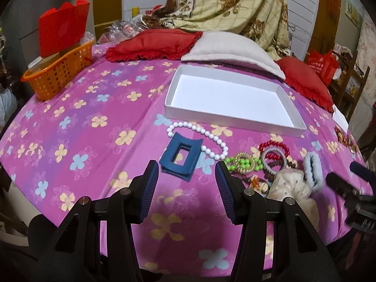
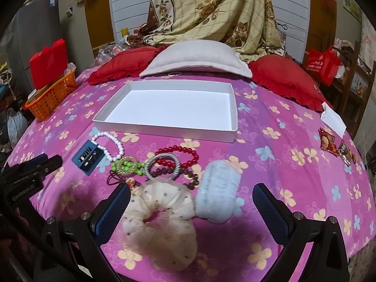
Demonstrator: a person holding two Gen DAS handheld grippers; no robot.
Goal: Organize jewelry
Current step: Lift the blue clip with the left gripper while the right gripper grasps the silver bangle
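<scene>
The bed cover (image 2: 270, 164) is pink with yellow and blue flowers, the box (image 2: 164, 127) is white, the basket (image 2: 51, 101) is orange, and the pillows (image 2: 289, 80) are red.

Both wrist cameras looked forward and steeply down over a pink floral bedspread (image 1: 77, 122) from close above it. The left view sat to the left of the right one. The 2 views shared the white tray (image 1: 235, 115) (image 2: 164, 129) and the jewelry pile (image 1: 265, 162) (image 2: 164, 164).
</scene>
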